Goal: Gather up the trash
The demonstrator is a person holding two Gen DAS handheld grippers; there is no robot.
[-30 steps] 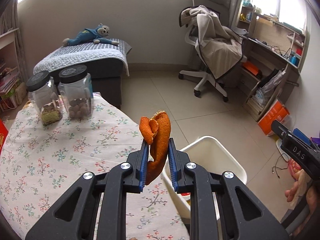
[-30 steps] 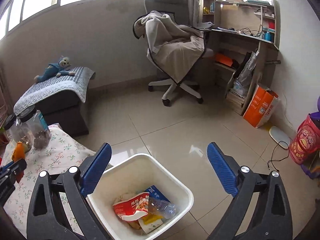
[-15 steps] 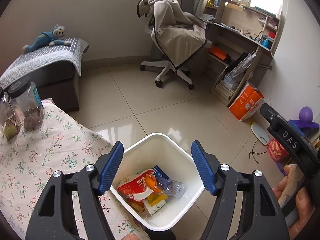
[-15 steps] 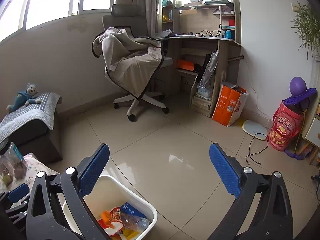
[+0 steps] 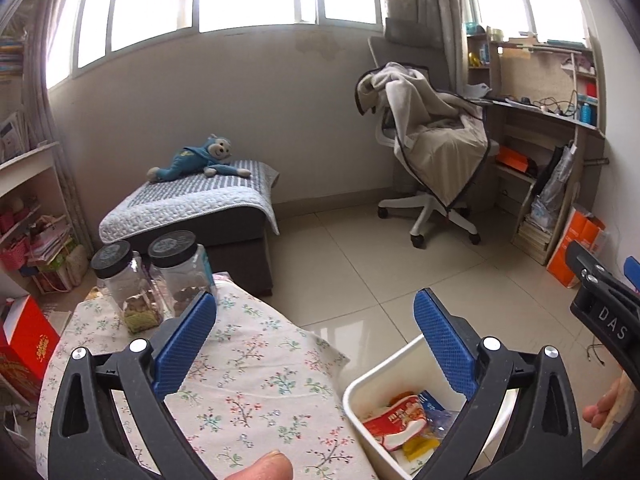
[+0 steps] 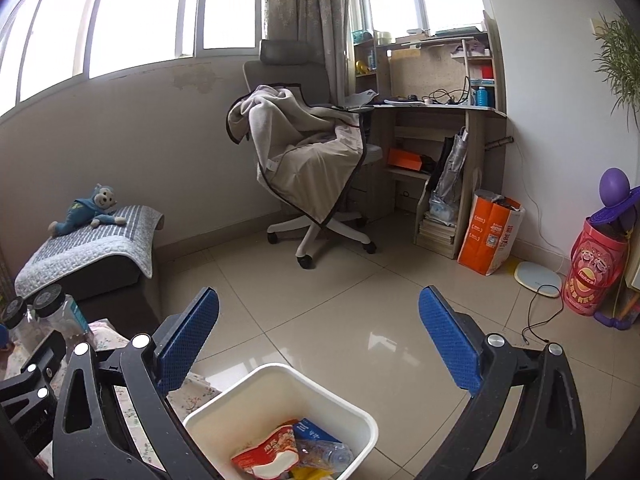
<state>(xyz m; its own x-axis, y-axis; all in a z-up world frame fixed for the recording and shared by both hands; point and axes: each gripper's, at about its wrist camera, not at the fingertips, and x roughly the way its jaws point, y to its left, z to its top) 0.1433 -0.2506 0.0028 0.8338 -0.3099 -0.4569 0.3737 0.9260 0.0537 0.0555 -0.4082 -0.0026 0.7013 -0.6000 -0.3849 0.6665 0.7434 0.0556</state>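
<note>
Two handheld grippers look across a bedroom toward a window wall. On the left, the left gripper [image 5: 316, 338] has its blue-padded jaws spread wide, gripping nothing. Below and between those jaws lies a table under a floral cloth [image 5: 248, 372]; no loose trash shows on it. Just beyond the left jaw stand two clear jars [image 5: 160, 280] with black lids. Under the right jaw sits the white trash bin [image 5: 384, 364] on the tiled floor, just beside the table edge.

Further right, the right gripper [image 6: 320, 338] is likewise spread apart and empty, hovering above the same bin. Inside lie a red snack wrapper [image 6: 266, 454], a blue carton [image 6: 314, 434] and a clear plastic bottle [image 6: 326, 452]. Such trash is likely light, thin and crushable, perhaps slippery; pinching a wrapper's crumpled edge or a bottle's neck should hold best.
</note>
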